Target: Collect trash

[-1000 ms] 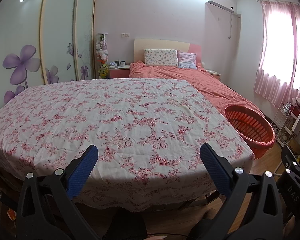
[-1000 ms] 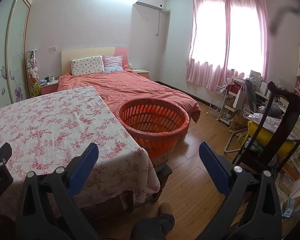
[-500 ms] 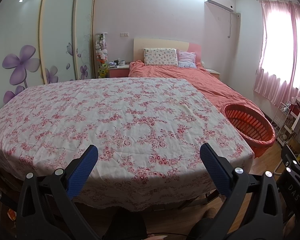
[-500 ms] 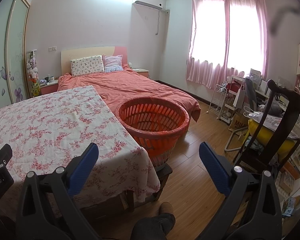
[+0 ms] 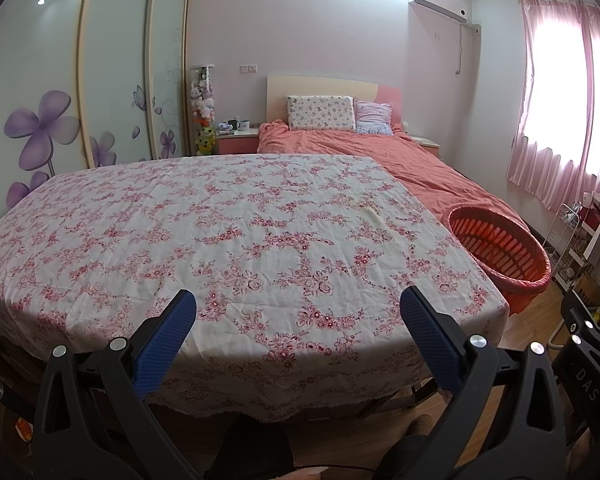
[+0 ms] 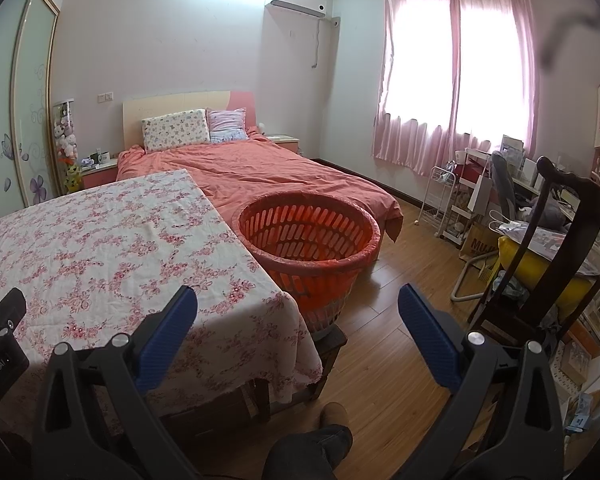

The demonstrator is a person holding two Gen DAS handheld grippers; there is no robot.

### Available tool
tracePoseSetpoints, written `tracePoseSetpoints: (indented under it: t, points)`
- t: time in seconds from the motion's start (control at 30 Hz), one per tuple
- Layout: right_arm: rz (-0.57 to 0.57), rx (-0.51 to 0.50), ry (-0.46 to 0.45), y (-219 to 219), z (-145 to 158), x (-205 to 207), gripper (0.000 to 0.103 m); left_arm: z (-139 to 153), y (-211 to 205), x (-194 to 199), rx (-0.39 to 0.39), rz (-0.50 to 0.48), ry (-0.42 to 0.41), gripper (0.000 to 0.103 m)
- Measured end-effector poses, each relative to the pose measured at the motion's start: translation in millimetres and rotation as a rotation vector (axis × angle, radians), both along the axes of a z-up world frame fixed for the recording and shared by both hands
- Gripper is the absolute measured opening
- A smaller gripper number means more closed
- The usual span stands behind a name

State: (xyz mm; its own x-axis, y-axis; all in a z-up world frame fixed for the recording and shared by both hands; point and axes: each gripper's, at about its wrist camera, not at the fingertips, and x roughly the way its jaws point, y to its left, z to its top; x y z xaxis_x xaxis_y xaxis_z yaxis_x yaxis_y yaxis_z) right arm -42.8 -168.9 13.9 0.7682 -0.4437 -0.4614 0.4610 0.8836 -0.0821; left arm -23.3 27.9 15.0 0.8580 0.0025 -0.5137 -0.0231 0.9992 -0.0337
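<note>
An orange slatted plastic basket (image 6: 310,236) stands just past the right edge of a table with a pink floral cloth (image 5: 228,236); the basket also shows in the left wrist view (image 5: 500,248). I see no trash on the cloth or in the basket. My left gripper (image 5: 298,312) is open and empty, held over the table's near edge. My right gripper (image 6: 298,312) is open and empty, held in front of the table's near right corner, short of the basket.
A bed with a coral cover (image 6: 268,172) lies behind the table and basket. A dark wooden chair (image 6: 556,248) with a yellow cushion, a white wire rack (image 6: 440,204) and a cluttered desk stand at the right. Wood floor (image 6: 384,344) lies between. Wardrobe doors (image 5: 100,72) line the left.
Both views have shifted very slightly; the basket sits a little lower in the left wrist view. Both grippers stay open and empty.
</note>
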Motion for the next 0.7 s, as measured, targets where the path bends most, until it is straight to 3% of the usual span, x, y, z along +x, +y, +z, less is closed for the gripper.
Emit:
tracePoseSetpoints:
  t: [0.7]
  points:
    - [0.001,0.005,0.002,2.6,0.4,0.4,0.098,-0.2,0.4,-0.3,0.004,0.0,-0.001,0.1]
